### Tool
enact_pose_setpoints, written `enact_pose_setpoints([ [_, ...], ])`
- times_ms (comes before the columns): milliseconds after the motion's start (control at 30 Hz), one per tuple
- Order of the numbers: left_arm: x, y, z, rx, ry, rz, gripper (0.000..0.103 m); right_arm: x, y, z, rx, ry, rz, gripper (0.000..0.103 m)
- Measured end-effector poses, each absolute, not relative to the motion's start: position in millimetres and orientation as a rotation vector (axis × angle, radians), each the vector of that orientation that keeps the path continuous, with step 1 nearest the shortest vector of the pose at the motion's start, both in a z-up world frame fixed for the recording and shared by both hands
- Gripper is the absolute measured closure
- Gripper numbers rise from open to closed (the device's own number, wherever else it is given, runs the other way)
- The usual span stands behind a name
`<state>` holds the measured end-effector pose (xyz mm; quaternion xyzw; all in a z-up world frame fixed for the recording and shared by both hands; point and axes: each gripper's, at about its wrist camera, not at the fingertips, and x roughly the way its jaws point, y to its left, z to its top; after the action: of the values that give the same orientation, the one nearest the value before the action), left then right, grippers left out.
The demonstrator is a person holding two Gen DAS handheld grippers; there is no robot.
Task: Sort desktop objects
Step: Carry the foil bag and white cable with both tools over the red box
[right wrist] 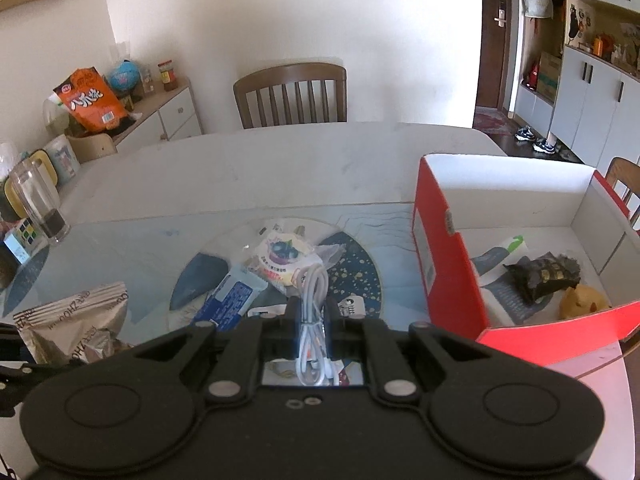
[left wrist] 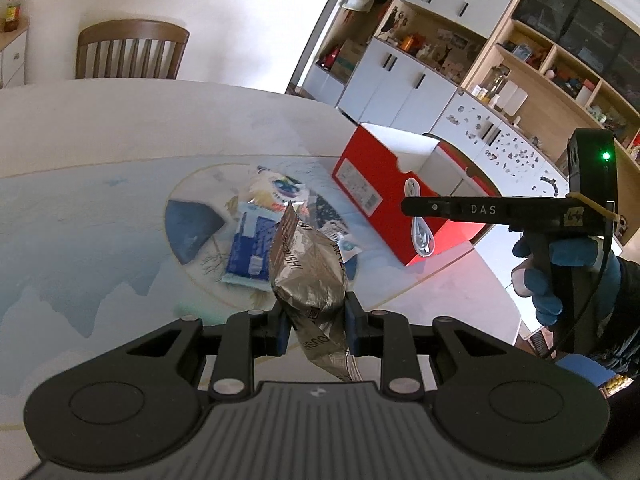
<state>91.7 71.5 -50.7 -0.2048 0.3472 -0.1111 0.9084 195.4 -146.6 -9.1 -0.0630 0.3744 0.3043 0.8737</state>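
Note:
My left gripper (left wrist: 315,326) is shut on a silver foil snack bag (left wrist: 310,276), lifted above the table. The same silver bag (right wrist: 76,326) shows at the lower left of the right wrist view. My right gripper (right wrist: 312,322) is shut on a coiled white cable (right wrist: 311,312); that cable (left wrist: 419,224) hangs in front of the red box (left wrist: 376,184) in the left wrist view, below the right gripper (left wrist: 416,206). On the table mat lie a blue wrapped packet (left wrist: 250,246), a round blue-printed pouch (right wrist: 280,258) and other small packets.
The open red box (right wrist: 448,264) stands at the right and holds a dark packet (right wrist: 546,276), a yellow toy (right wrist: 582,302) and a white tube. A glass jar (right wrist: 36,204) and a cube box (right wrist: 22,238) stand at the table's left. A wooden chair (right wrist: 290,96) is behind the table.

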Motion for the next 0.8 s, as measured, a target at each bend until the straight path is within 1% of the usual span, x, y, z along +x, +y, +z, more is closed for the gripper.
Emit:
enact_pose_setpoints([
  [533,119,42,-32,-0.400,0.693,-0.286,0.078,212,-193,19,-0.079,0.734,0.604,0.093],
  [633,131,49,-22,-0.416,0.683,-0.306,0.078,218,-203,23,-0.076,0.714,0.588,0.093],
  [800,148,51,1,-0.360,0.652,-0.311,0.078,229,-220,29,-0.053,0.695,0.559,0.093],
])
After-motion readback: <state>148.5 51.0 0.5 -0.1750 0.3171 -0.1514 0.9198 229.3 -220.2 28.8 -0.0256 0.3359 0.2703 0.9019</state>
